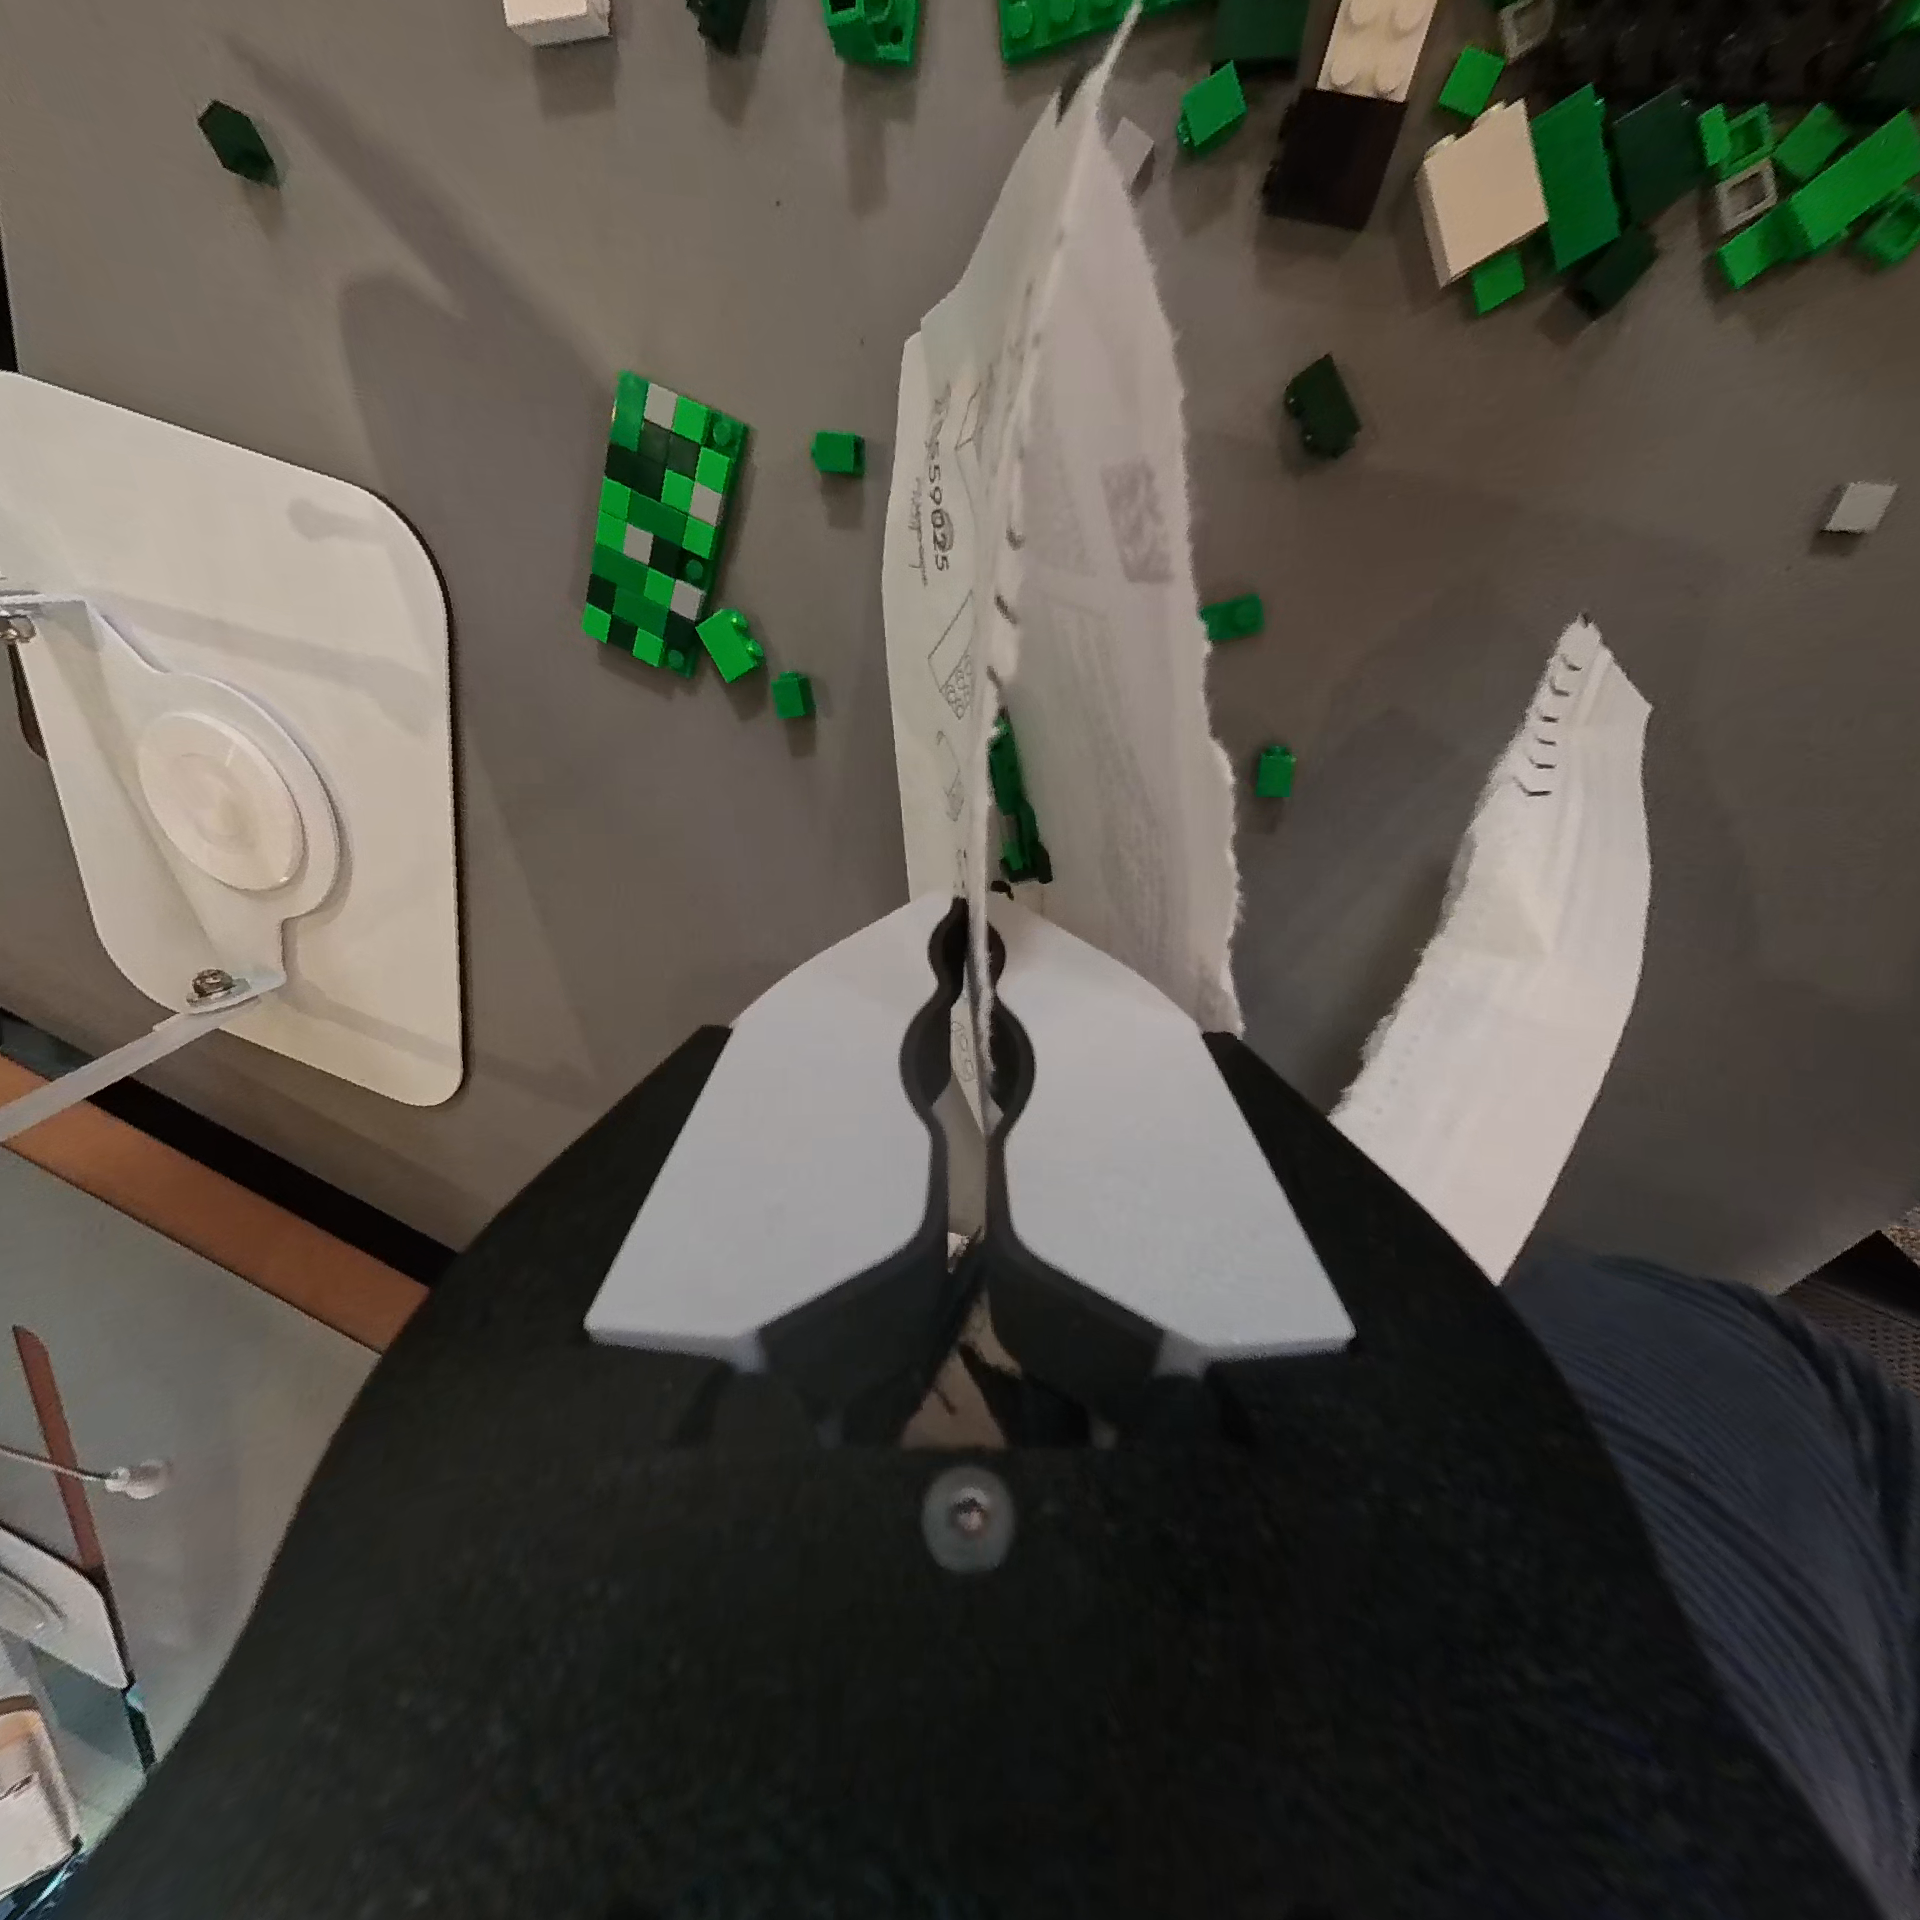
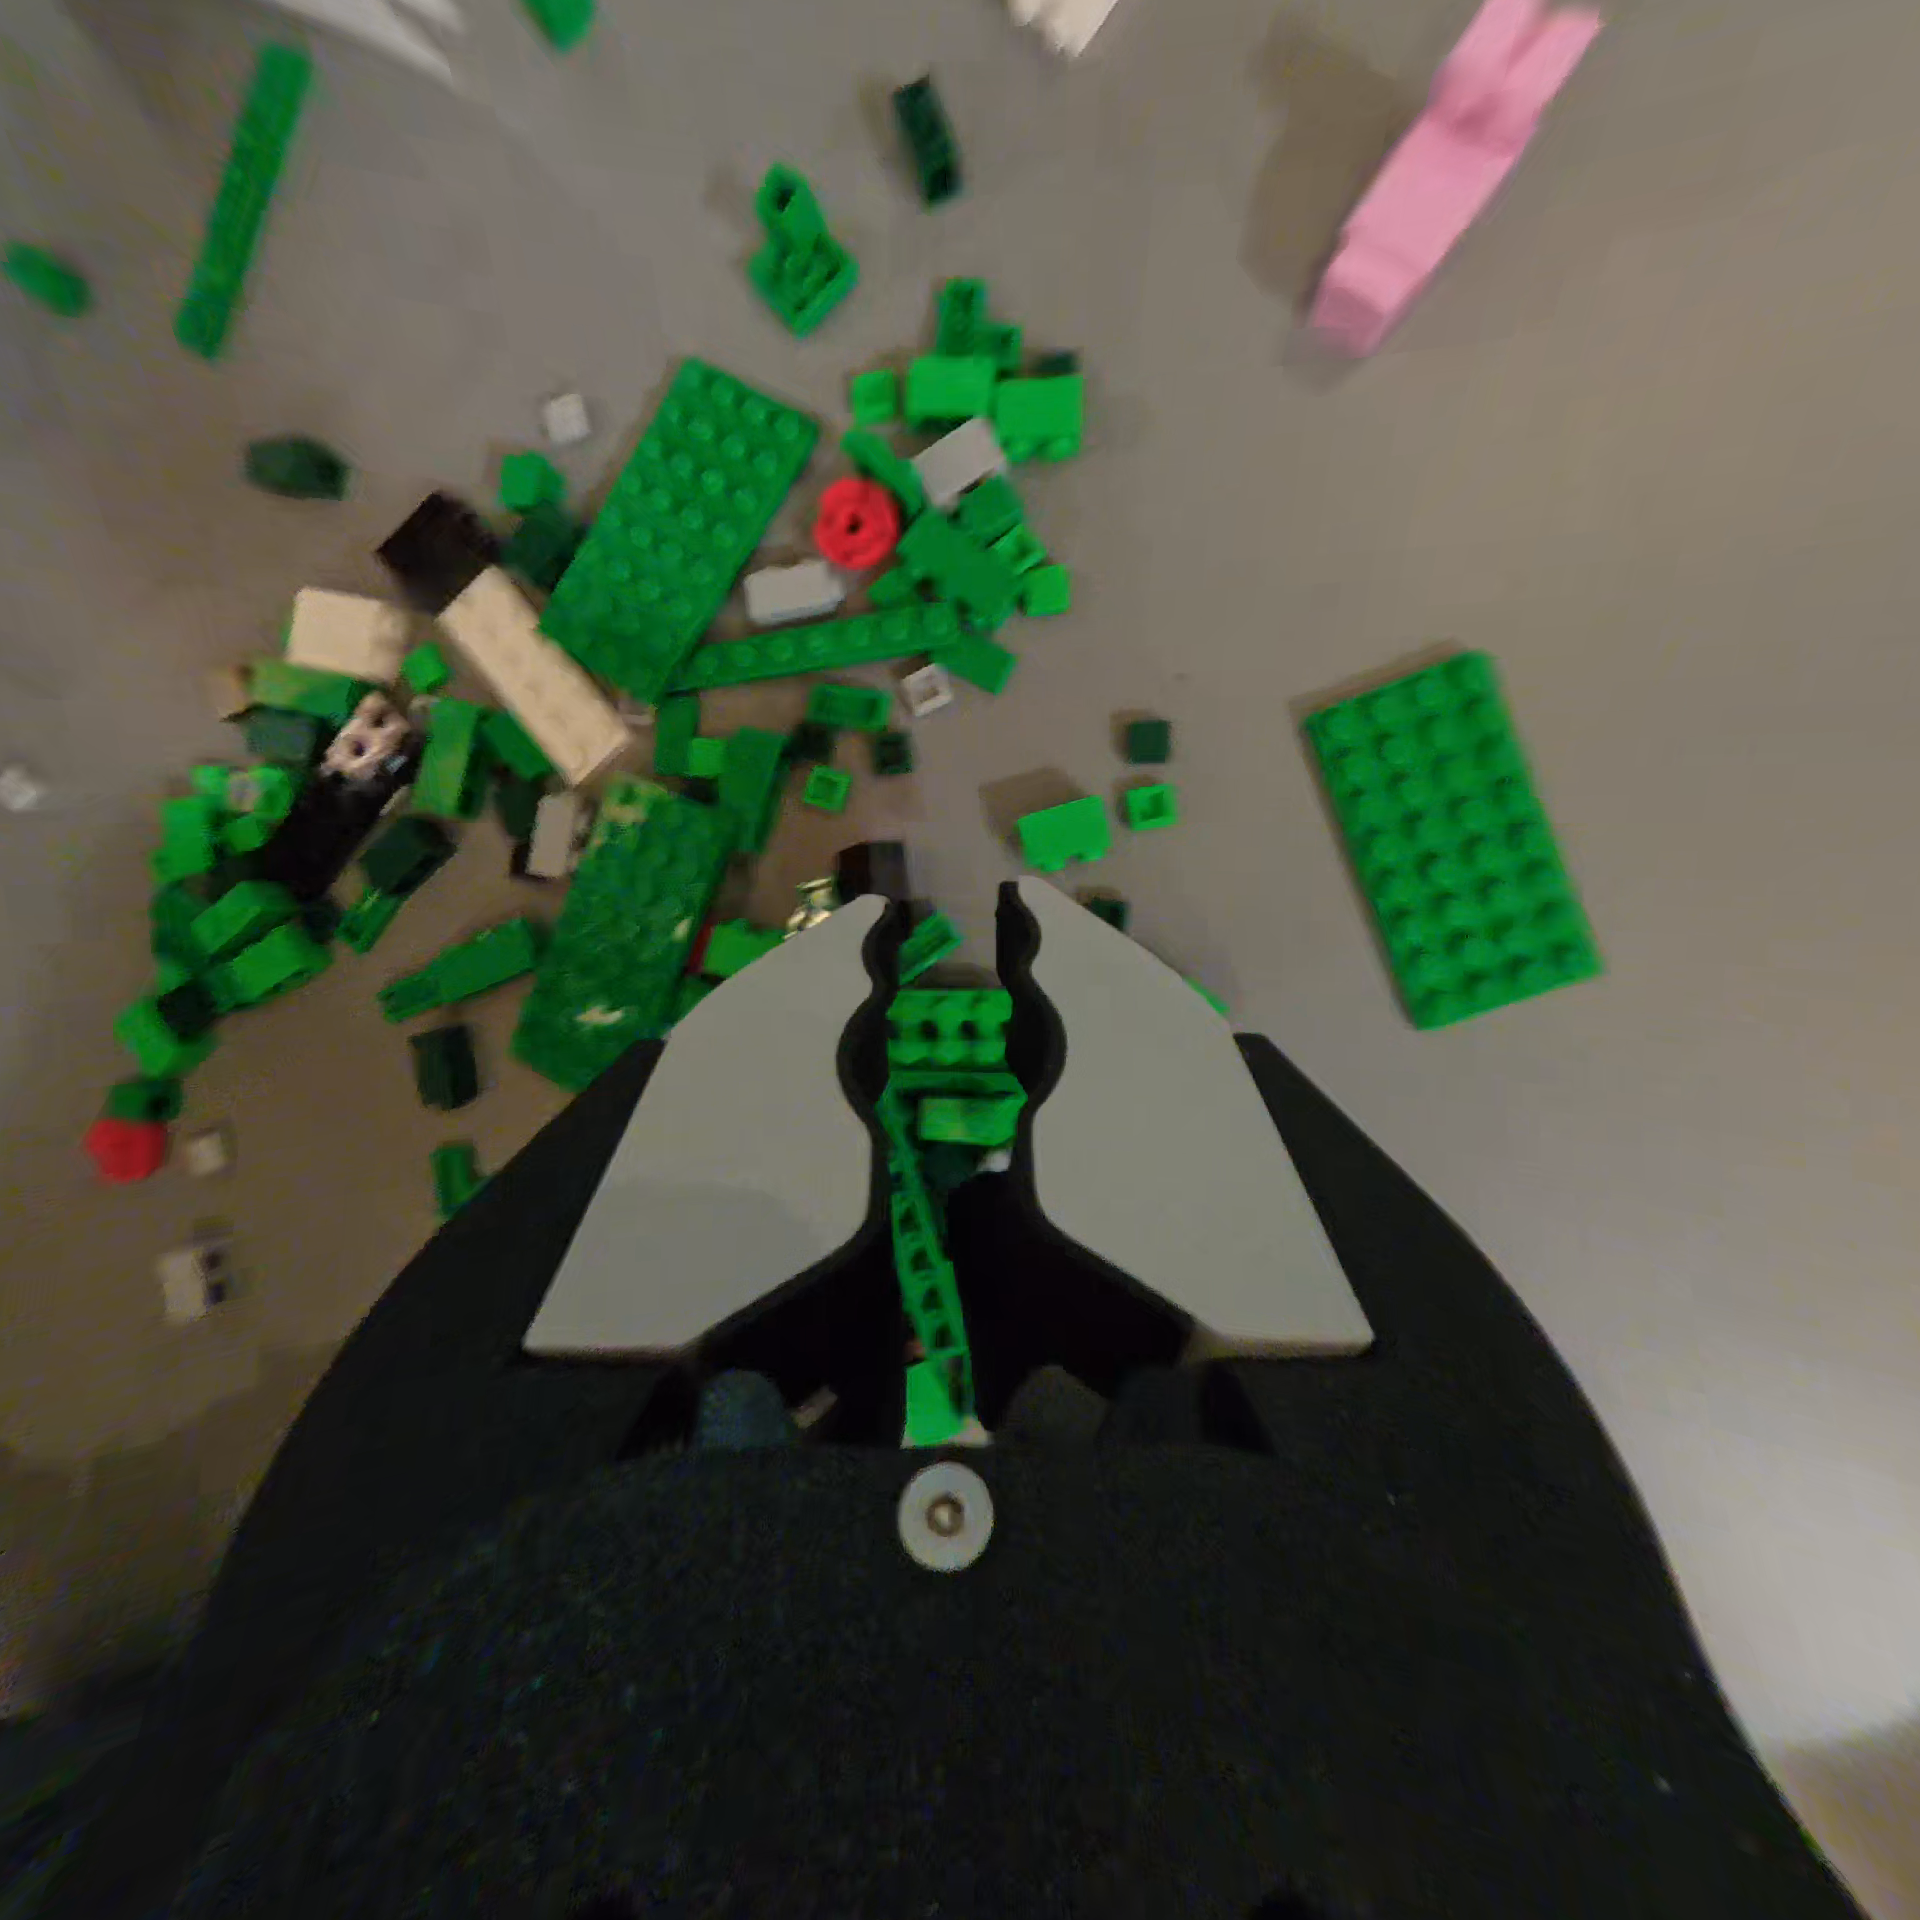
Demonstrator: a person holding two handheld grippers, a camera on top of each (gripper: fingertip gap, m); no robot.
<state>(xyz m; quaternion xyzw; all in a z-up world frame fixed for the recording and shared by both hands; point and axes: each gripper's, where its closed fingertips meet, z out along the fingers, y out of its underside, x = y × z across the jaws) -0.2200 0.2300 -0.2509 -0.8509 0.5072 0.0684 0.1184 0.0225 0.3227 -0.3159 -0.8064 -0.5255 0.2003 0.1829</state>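
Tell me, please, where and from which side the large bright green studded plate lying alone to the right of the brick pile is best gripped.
Probably across its short width, at the middle of its long edges. The large bright green studded plate lies flat on the grey table, apart from the brick pile, so both long edges are free. Coming from above, the open right gripper could straddle it, though the plate looks wide for its opening.

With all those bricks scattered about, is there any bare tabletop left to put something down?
Yes. In the right wrist view, bare table lies right of the lone green plate. In the left wrist view, there is room between the white pad and the mosaic plate. The brick pile is crowded.
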